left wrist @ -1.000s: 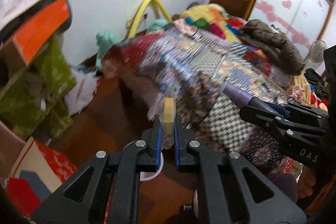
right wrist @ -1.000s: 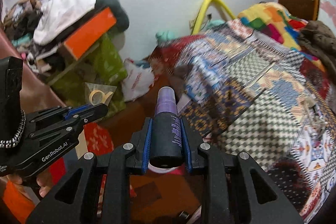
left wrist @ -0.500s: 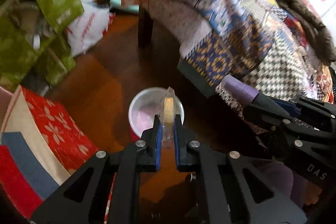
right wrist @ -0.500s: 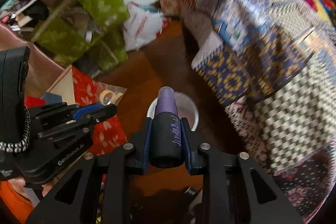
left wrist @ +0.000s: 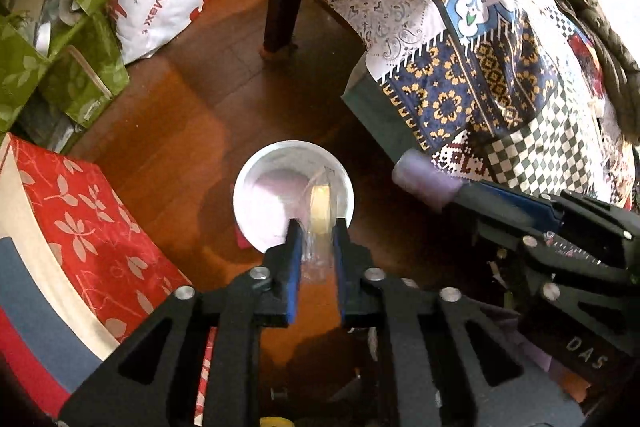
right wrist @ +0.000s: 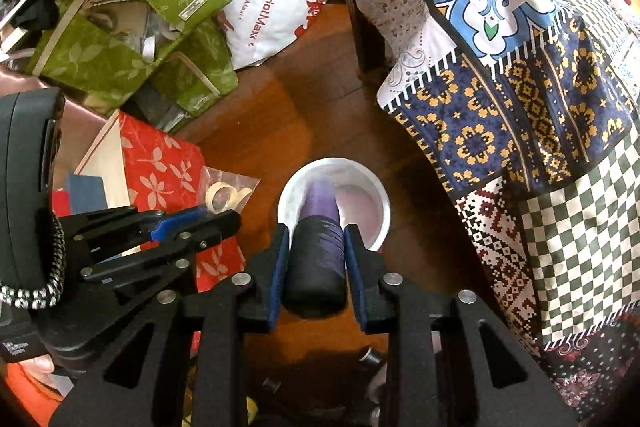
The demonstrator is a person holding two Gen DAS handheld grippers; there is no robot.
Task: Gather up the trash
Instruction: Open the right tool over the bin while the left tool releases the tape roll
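A small white bin stands on the wooden floor, directly below both grippers. My left gripper points down over it. Its jaws are opening, and a clear bag with tape rolls hangs between the pads with a gap on each side. My right gripper also points down at the white bin. Its jaws are opening too, around a blurred dark bottle with a purple cap that looks loose between them. In the right wrist view the left gripper shows with the bag at its tips.
A patchwork quilt hangs off the bed to the right, with a bed leg behind the bin. Green bags, a white shopping bag and a red flowered box crowd the left. Small bits lie on the floor underneath.
Both grippers have dropped and tipped downward, from facing the room to hanging over the white bin. Both pairs of jaws have widened around the bag and the bottle.
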